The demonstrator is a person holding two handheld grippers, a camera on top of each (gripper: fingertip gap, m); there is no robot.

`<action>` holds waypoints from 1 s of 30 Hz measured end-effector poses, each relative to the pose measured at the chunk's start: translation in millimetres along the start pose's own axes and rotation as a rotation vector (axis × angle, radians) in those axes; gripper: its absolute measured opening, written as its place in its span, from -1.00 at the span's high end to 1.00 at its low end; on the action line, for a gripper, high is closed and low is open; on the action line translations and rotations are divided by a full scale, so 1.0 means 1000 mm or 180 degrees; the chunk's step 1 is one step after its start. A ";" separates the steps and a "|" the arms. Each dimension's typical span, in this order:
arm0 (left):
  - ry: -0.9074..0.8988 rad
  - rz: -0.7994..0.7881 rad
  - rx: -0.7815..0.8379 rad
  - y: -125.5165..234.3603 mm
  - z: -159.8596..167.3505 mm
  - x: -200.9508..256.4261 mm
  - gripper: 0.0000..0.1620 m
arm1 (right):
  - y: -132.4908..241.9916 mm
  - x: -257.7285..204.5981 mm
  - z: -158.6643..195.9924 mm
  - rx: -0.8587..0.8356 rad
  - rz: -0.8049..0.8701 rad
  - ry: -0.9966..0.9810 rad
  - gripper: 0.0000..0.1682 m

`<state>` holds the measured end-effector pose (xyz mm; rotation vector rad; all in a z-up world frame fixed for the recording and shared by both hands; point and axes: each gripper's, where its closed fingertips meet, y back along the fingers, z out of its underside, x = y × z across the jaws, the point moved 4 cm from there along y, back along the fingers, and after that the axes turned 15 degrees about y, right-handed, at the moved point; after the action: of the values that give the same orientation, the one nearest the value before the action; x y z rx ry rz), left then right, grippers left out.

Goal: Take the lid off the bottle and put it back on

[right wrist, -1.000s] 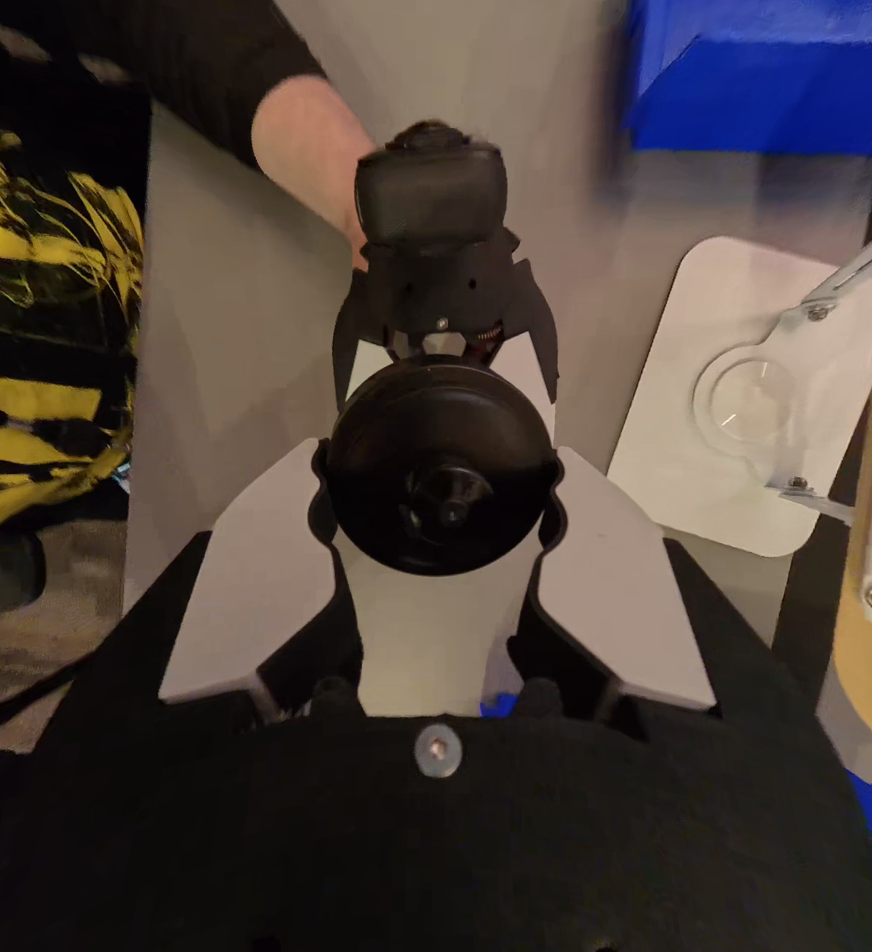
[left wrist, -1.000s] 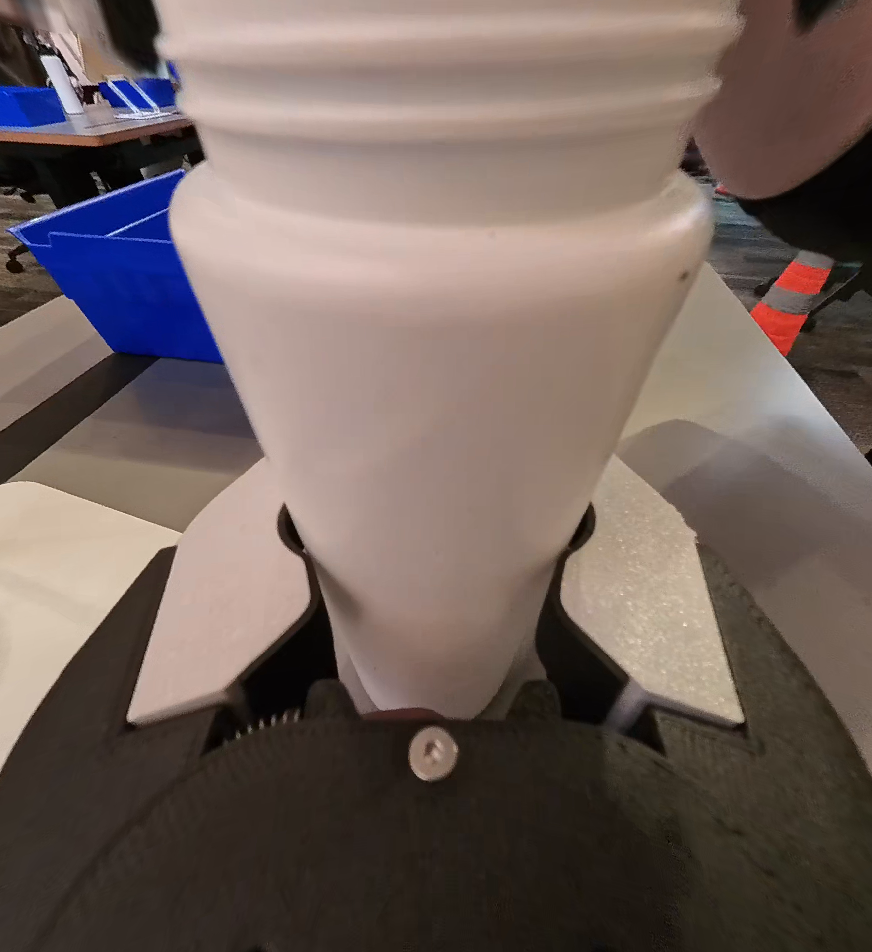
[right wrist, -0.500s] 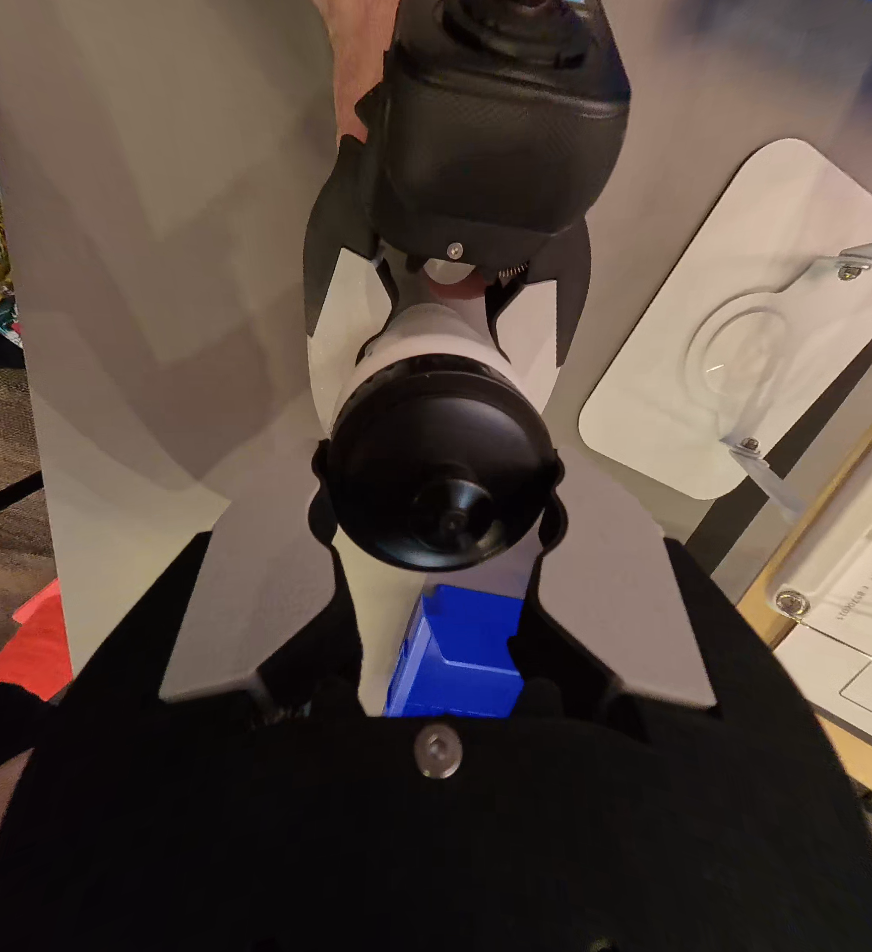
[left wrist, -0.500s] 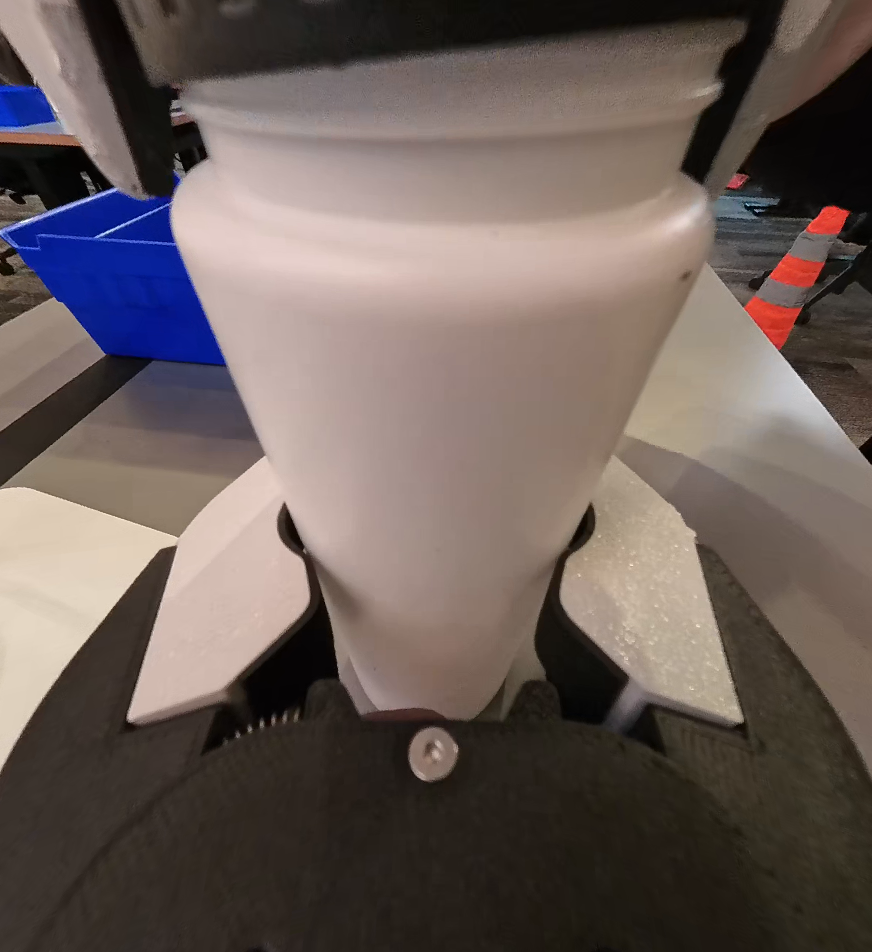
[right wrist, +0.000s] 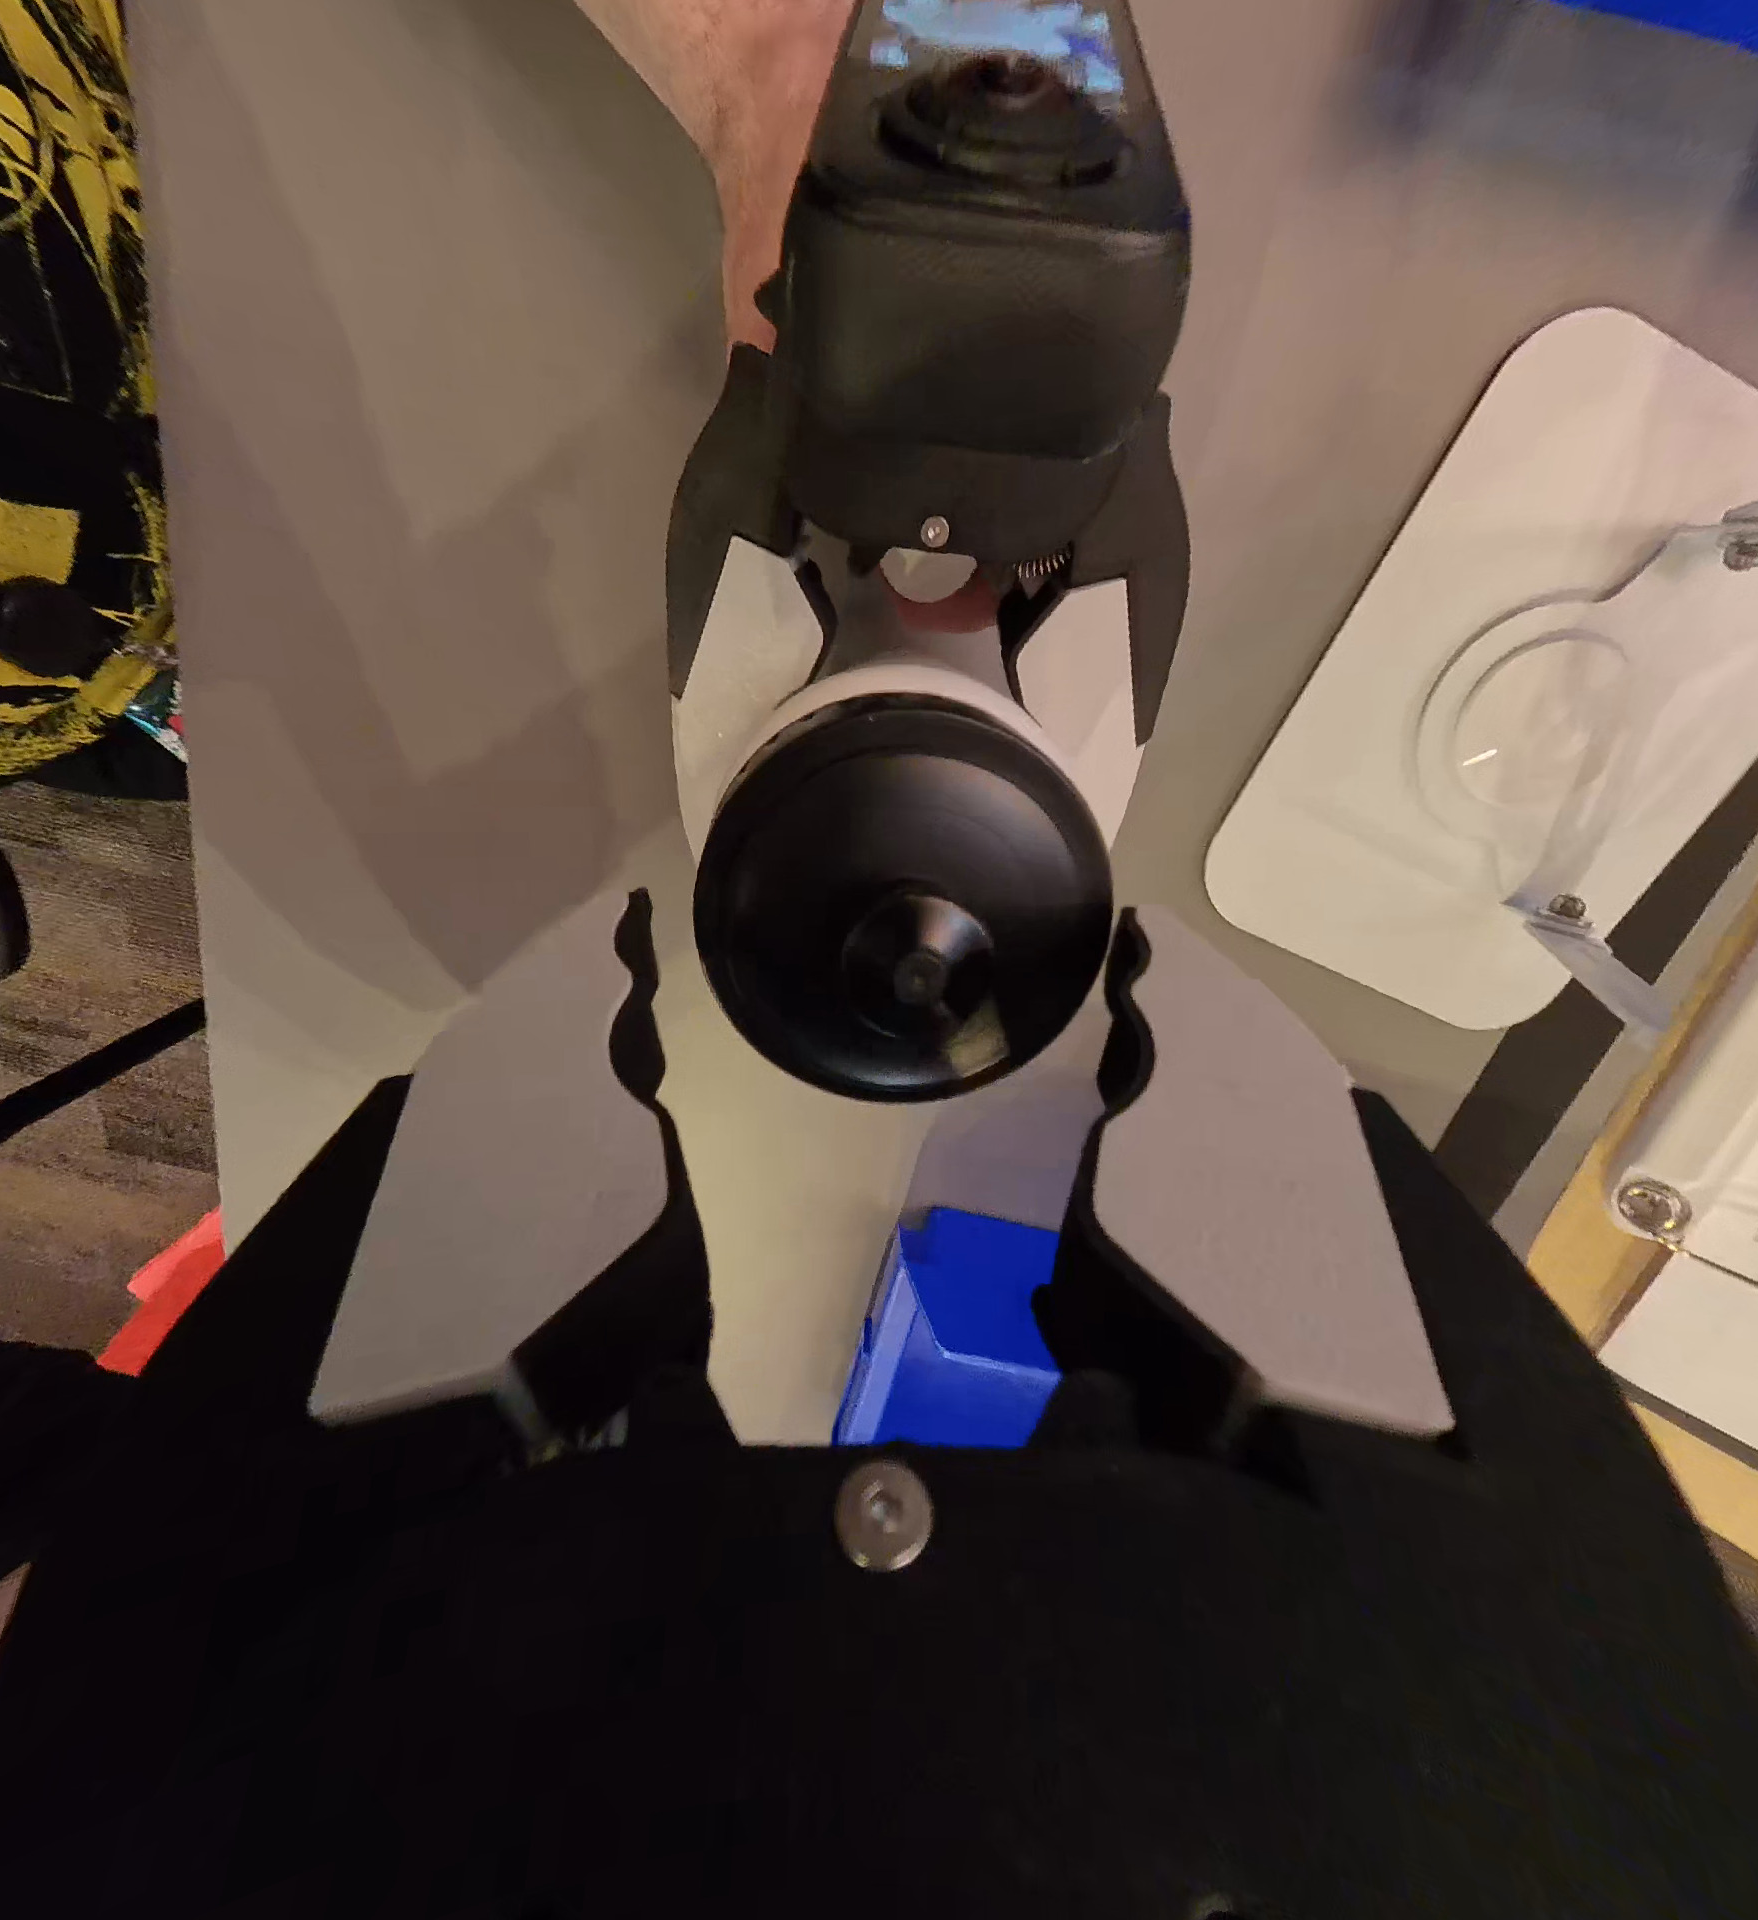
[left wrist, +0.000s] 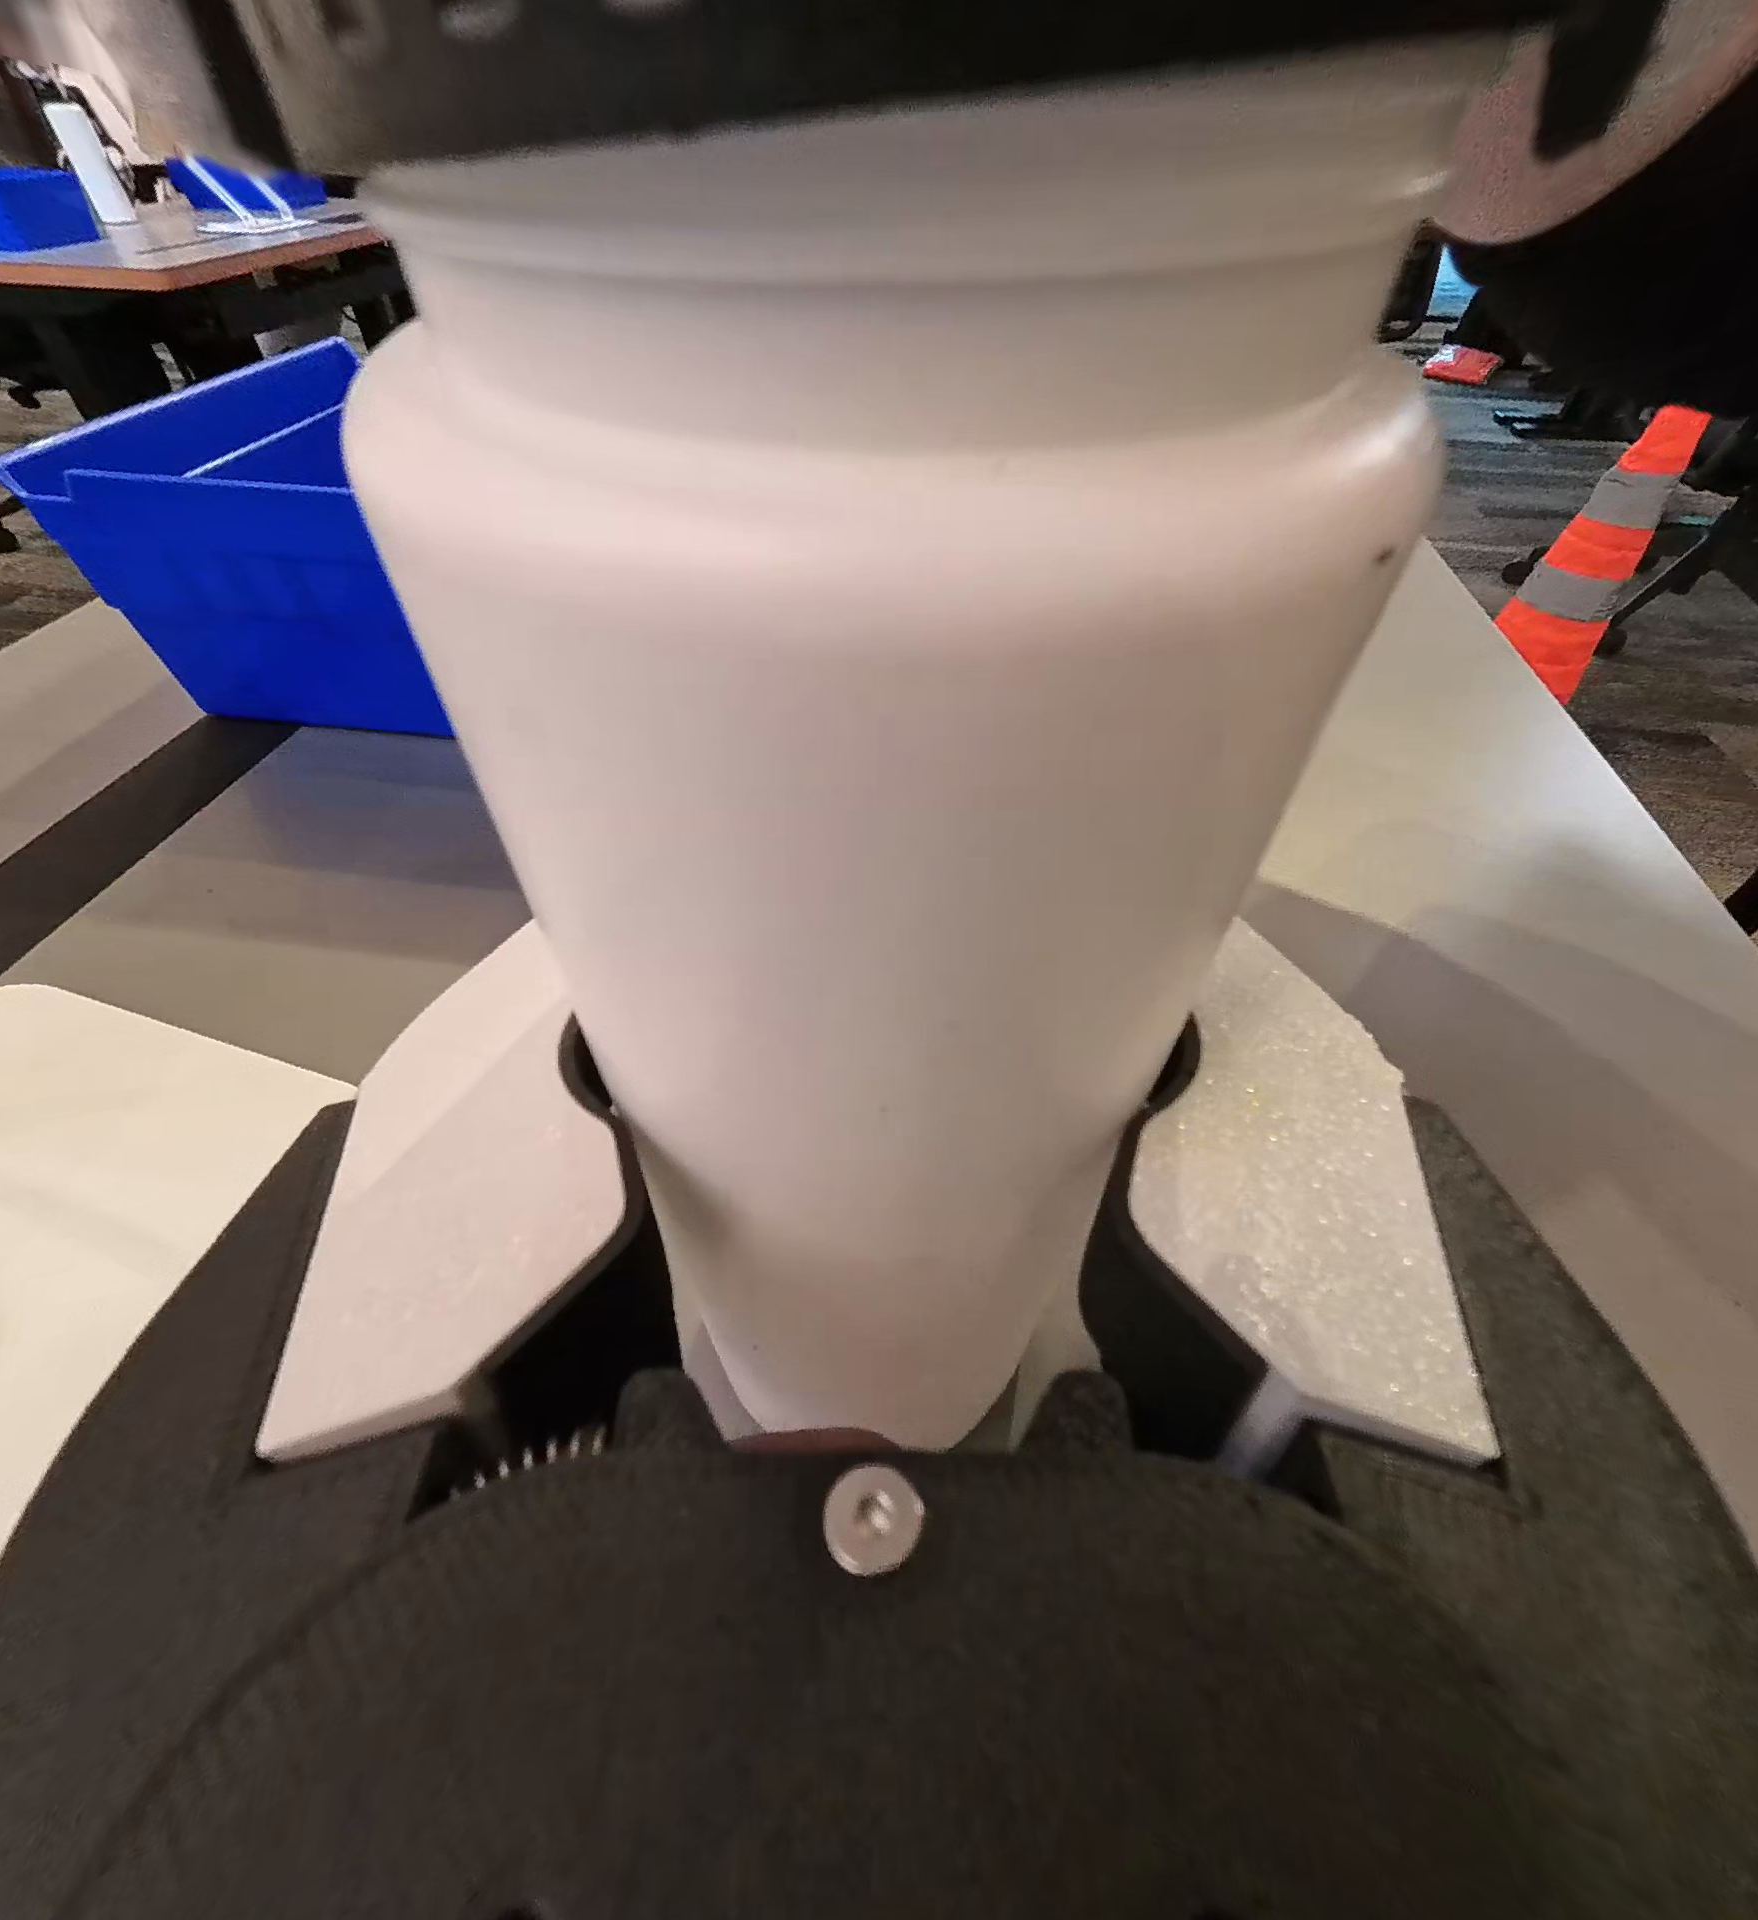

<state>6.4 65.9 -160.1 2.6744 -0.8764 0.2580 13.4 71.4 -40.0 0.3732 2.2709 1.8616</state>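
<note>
Flanking lid point(right wrist: 901, 899), right tongs point(right wrist: 880, 997) gape; gaps both sides.

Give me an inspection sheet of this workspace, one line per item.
Surface: pale grey table, bare in front of the bottle.
Job's things: white bottle upright; black lid sits on its mouth.
Clutter: blue bin behind the bottle on the table; white pad with a clear round lens on a bracket; a board with a sheet at the right wrist view's edge.
Grippers: left claw shut on the bottle's lower body; right claw open, fingers apart either side of the lid, not touching it.
Cables: nothing seen.
Surroundings: carpet floor, orange cone, office chairs, another desk with blue bins.
</note>
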 end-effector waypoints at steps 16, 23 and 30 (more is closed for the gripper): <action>-0.0009 0.0068 -0.0021 -0.001 0.001 0.002 -0.24 | 0.002 0.000 -0.003 -0.0347 0.0005 0.0626 0.12; -0.0083 0.0039 -0.0037 -0.002 0.001 0.005 -0.24 | 0.001 -0.007 -0.001 -0.0150 0.0085 0.0068 0.12; -0.0007 0.0078 -0.0021 -0.002 0.001 0.004 -0.24 | 0.002 -0.004 0.002 -0.0073 0.0225 0.0485 0.13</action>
<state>10.9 65.2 -160.4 2.6598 -0.9096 0.2572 18.2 72.2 -38.4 0.3226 2.3594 2.0136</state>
